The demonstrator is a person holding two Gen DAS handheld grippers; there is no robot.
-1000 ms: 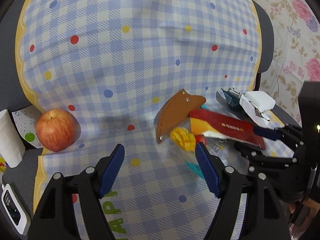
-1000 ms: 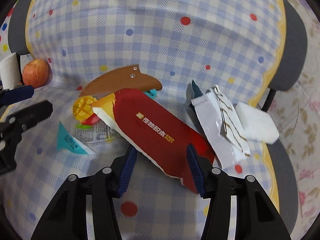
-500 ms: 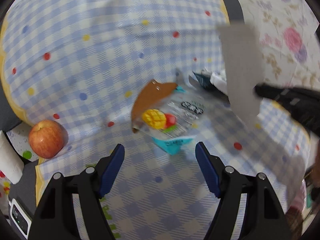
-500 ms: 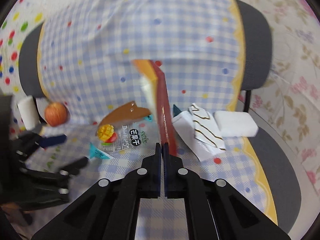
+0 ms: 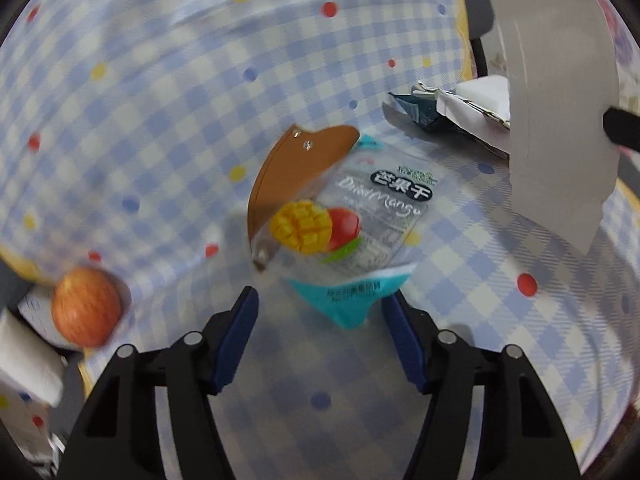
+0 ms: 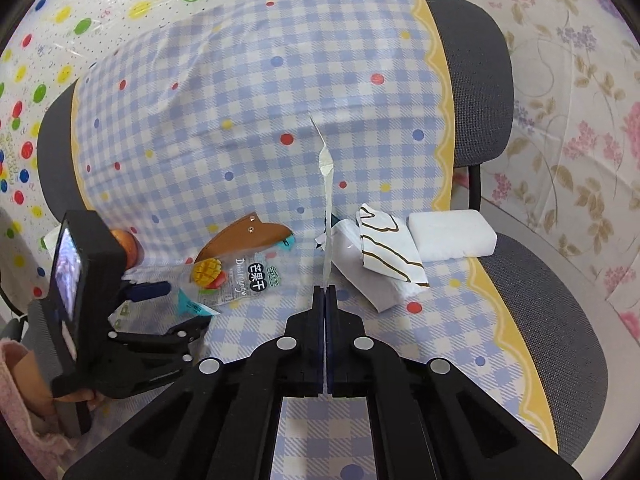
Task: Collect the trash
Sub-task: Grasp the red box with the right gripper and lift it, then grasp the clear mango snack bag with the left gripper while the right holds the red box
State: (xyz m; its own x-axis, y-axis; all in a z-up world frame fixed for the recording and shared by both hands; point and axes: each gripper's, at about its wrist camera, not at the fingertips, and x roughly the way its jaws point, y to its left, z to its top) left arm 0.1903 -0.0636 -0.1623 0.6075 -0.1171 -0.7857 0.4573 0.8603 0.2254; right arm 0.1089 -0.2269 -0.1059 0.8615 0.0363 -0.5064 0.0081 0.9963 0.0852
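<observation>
Collection is under way: right tool (image 6: 325, 292) is clamped on a wrapper (image 6: 328, 200) held edge-up above the chair (image 6: 472, 44), while left tool (image 5: 320, 312), jaws closing, straddles the mango pouch (image 5: 352, 232) lying flat, which needs pinching next.

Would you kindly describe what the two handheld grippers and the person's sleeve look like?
Both are black plastic tools with two angular fingers, silver pivot pins and blue pads. On the left gripper the pads are long blue strips. The right gripper shows only thin blue edges. In the right wrist view the left gripper carries a boxy black housing with a small screen. The sleeve is fuzzy and pink.
</observation>
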